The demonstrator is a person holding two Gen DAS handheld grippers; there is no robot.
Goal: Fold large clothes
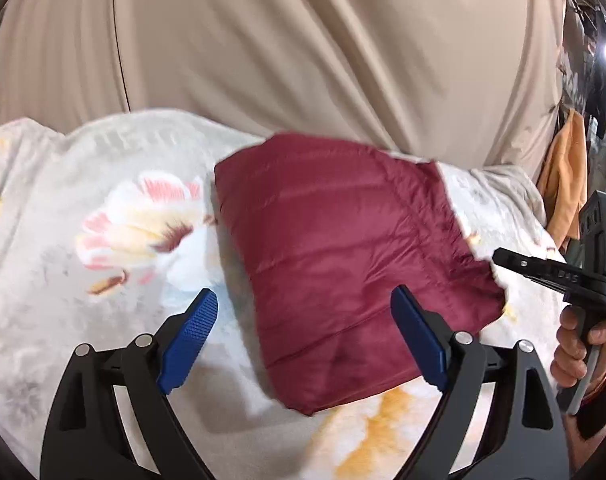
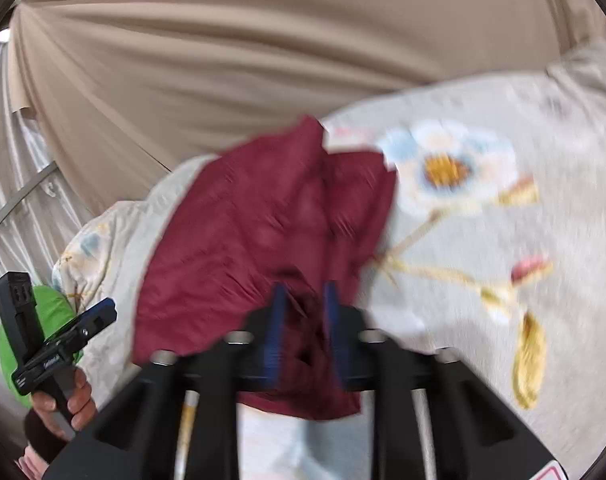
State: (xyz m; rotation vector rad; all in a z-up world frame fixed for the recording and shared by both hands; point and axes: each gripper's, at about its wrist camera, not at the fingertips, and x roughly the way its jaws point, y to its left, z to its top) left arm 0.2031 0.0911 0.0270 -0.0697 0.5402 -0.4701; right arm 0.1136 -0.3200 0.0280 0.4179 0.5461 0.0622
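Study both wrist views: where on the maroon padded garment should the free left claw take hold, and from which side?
Grip the near edge of the maroon garment, beside its lowest corner. That edge lies free on the floral blanket, between the open left claw, so come in low from the near side. The right claw is shut on another bunched edge. This is a judgement; both views are blurred.

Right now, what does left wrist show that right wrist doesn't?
Left wrist only: left gripper open, nothing between its pads, over the maroon garment; an orange cloth at far right. Right wrist only: right gripper shut on a bunch of the garment; something green at left. Both: garment lying on the floral blanket, beige curtain behind.
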